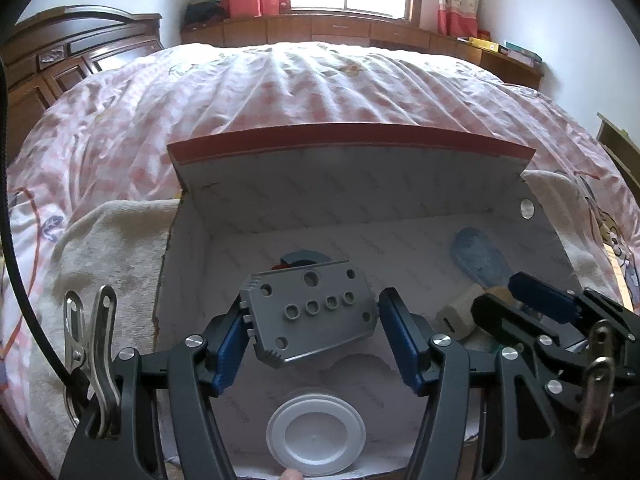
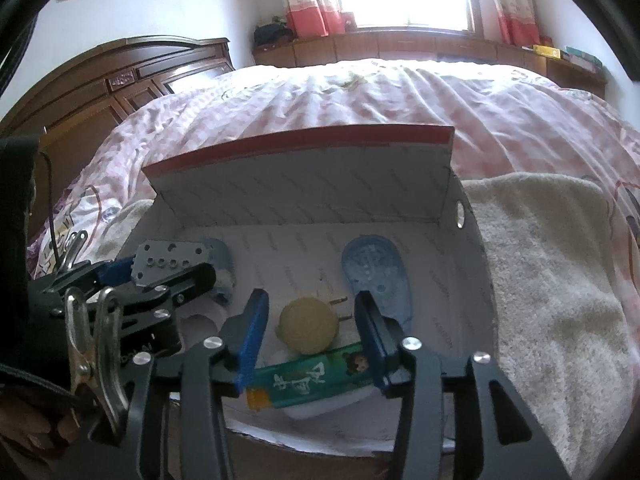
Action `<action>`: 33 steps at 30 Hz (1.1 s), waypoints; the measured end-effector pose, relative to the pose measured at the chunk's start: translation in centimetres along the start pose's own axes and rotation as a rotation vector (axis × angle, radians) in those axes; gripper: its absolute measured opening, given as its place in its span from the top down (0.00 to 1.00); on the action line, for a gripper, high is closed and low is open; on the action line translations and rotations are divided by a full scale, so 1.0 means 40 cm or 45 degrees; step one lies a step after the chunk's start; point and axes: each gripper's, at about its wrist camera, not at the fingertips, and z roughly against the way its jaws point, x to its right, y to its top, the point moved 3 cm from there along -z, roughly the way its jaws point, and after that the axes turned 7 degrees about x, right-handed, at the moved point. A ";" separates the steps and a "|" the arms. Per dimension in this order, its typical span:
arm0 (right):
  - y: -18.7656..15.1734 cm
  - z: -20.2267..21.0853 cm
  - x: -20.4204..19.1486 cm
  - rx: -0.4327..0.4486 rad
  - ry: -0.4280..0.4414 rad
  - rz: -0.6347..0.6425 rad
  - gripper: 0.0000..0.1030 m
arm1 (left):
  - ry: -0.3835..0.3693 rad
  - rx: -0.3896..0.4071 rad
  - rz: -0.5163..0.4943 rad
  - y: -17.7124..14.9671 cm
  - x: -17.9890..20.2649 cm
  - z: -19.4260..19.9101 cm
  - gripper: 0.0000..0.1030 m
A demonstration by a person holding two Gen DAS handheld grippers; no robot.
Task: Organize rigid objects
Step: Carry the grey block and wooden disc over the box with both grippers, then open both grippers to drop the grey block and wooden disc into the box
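Two hand-held grippers reach into an open cardboard box (image 1: 360,184) that sits on a towel (image 2: 552,272) on a pink-checked bed (image 1: 304,88).

Left hand-held gripper (image 1: 312,320): its blue pads are clamped on the short ends of a grey rectangular block (image 1: 310,312). The block is held above the box floor, long axis running across between the pads, its broad face tilted up toward the camera. That face has a row of four round sockets and several holes; the ends are ribbed.

Right hand-held gripper (image 2: 312,328): its jaws stand apart, pressing on nothing. Between and below them lie a round yellowish plug (image 2: 306,330), prongs pointing right, and a green lighter (image 2: 316,378) lying crosswise, orange end to the left.

A translucent blue shoe-sole-shaped piece (image 2: 378,276) lies beyond, long axis running away from the camera. A white round lid (image 1: 316,432) lies at the near edge.
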 end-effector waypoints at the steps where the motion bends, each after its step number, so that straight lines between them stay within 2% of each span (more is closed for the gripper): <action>1: 0.001 0.002 0.001 0.003 0.001 -0.004 0.51 | 0.005 0.002 0.002 0.000 -0.002 0.002 0.38; 12: 0.000 0.019 -0.009 0.013 0.015 -0.005 0.41 | 0.031 0.022 0.014 0.002 -0.013 0.022 0.38; 33: -0.013 0.103 -0.024 0.047 0.019 -0.033 0.39 | 0.007 0.071 -0.009 -0.010 0.002 0.131 0.38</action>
